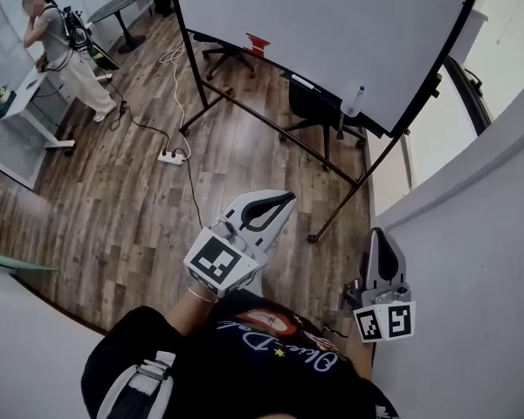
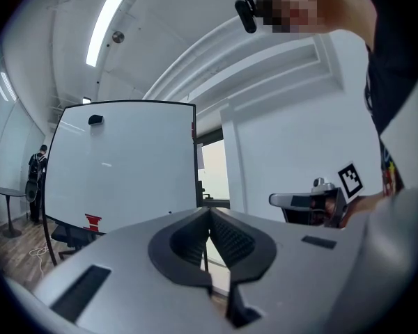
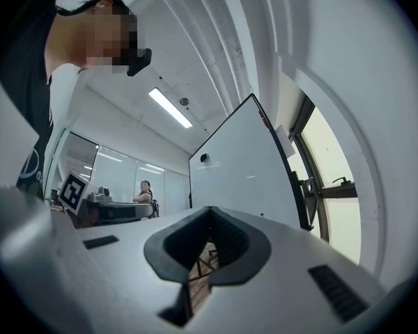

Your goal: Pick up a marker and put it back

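Observation:
A whiteboard (image 1: 332, 24) on a black wheeled stand fills the top of the head view. On its tray lies a slim marker (image 1: 303, 82), with a small white bottle (image 1: 354, 101) further right. A red object (image 1: 258, 42) sits at the board's lower left. Both grippers hover over the wooden floor, well short of the board. My left gripper (image 1: 288, 197) is shut with nothing in it, its pads meeting at the tip (image 2: 209, 213). My right gripper (image 1: 377, 232), beside the white wall, is shut and empty too (image 3: 210, 213).
Black office chairs (image 1: 319, 112) stand behind the board's stand. A power strip (image 1: 172, 156) and cables lie on the floor to the left. A person (image 1: 65, 46) stands at a white desk far left. A white wall (image 1: 472, 260) runs close on the right.

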Tool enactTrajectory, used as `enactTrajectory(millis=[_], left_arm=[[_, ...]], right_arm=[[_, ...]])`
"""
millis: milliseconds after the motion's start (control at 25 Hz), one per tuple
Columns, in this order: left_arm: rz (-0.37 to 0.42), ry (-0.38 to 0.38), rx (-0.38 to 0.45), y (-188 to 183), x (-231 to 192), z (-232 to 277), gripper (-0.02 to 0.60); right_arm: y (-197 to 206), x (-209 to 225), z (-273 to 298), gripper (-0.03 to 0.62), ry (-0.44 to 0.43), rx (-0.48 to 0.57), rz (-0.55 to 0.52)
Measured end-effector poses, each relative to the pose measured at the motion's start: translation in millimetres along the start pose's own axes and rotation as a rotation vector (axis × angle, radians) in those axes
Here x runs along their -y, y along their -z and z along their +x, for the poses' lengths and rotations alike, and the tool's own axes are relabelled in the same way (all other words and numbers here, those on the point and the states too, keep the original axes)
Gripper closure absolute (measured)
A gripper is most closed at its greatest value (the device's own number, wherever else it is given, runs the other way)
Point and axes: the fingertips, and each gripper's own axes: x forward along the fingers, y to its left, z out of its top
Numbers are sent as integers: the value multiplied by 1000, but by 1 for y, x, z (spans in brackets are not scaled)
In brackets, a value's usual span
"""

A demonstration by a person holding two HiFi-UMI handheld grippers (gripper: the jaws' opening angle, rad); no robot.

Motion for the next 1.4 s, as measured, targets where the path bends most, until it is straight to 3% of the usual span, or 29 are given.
enactTrajectory(millis=[560, 1400], left_arm=[[-6, 17, -15, 16, -69, 25, 578], [-68, 134, 0, 26, -185, 70, 578]], right_arm=[[19, 9, 69, 594, 51, -50, -26], [30, 9, 180, 594, 170, -96, -75]])
